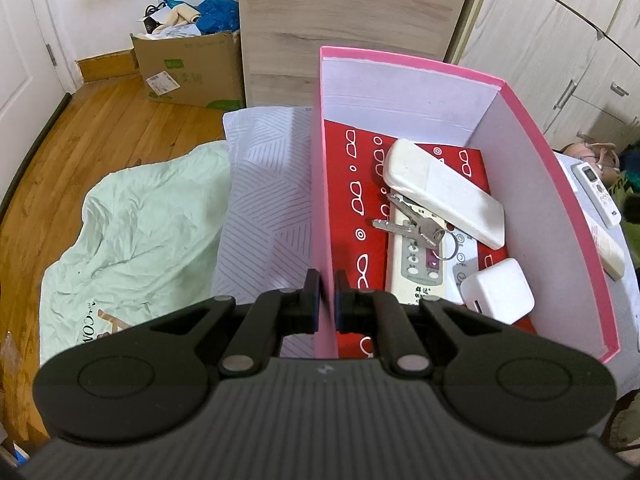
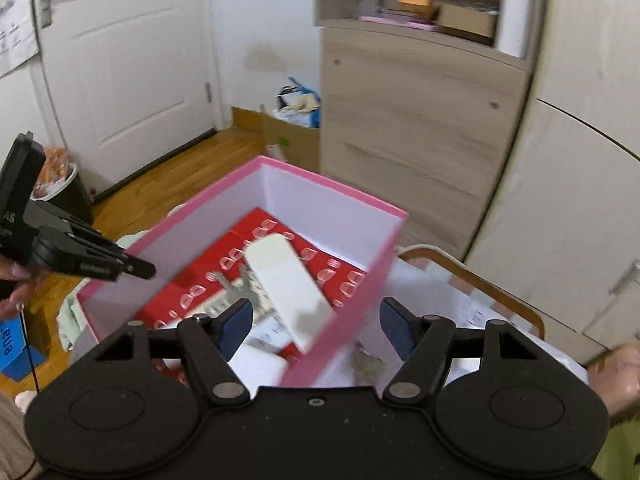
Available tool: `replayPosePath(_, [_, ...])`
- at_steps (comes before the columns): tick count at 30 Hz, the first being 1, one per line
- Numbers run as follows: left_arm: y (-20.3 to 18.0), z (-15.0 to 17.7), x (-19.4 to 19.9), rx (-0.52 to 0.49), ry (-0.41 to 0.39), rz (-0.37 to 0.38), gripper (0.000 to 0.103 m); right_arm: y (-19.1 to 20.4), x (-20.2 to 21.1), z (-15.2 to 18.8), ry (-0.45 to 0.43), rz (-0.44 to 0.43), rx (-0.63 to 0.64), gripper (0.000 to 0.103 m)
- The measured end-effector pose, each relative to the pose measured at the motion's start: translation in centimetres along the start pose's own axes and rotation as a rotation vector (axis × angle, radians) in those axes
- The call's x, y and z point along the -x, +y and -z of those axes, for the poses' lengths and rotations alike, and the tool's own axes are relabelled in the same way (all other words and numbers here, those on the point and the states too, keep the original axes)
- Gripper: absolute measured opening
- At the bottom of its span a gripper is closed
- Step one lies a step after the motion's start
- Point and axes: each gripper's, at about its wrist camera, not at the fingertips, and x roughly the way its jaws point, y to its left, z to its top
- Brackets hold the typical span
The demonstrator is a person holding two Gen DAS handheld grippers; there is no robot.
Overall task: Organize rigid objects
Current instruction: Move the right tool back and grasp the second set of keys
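Note:
A pink box (image 1: 560, 208) with white inner walls stands on the bed; it also shows in the right wrist view (image 2: 320, 184). Inside lie a red patterned box (image 1: 352, 184), a white remote face down (image 1: 444, 192), a second remote with buttons (image 1: 416, 264), a bunch of keys (image 1: 416, 228) and a white charger (image 1: 498, 290). My left gripper (image 1: 327, 300) is shut on the box's left wall (image 1: 320, 208); it also shows in the right wrist view (image 2: 136, 270). My right gripper (image 2: 316, 324) is open and straddles the box's right wall (image 2: 360, 300), holding nothing.
Outside the box to the right lie another white remote (image 1: 596, 192) and a cream tube (image 1: 608, 248). A green sheet (image 1: 140, 232) and striped pillow (image 1: 264, 184) lie to the left. A cardboard box (image 1: 188, 68) stands on the wooden floor beside a wardrobe (image 1: 344, 20). A door (image 2: 120, 60) is behind.

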Motion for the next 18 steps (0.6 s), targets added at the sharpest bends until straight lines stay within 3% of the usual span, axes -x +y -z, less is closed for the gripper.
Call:
replayPosePath(6, [0.0,-0.2,0.0,0.009,0.002,-0.006,0.007,-3.2,0.4,4.7,0.031,0.039,-0.038,0.07])
replayPosePath(10, [-0.1,-0.4,0.0,0.008,0.002,-0.014,0.007,-4.1,-0.1,7.1,-0.028,0.066,-0.008,0.058])
replayPosePath(13, [-0.3,-0.4,0.0,0.011,0.001,-0.027,0.007,-3.8,-2.3,8.4,-0.049,0.033,0.03,0.056])
replayPosePath(15, [-0.5,-0.4,0.0,0.012,0.0,-0.038,0.006,-3.4,-4.5,8.9,0.0,0.093,0.088,0.054])
replayPosePath(18, [-0.7,-0.4,0.0,-0.001,-0.004,-0.049,0.006,-4.5,-6.8,8.7,0.029,0.078,0.008,0.055])
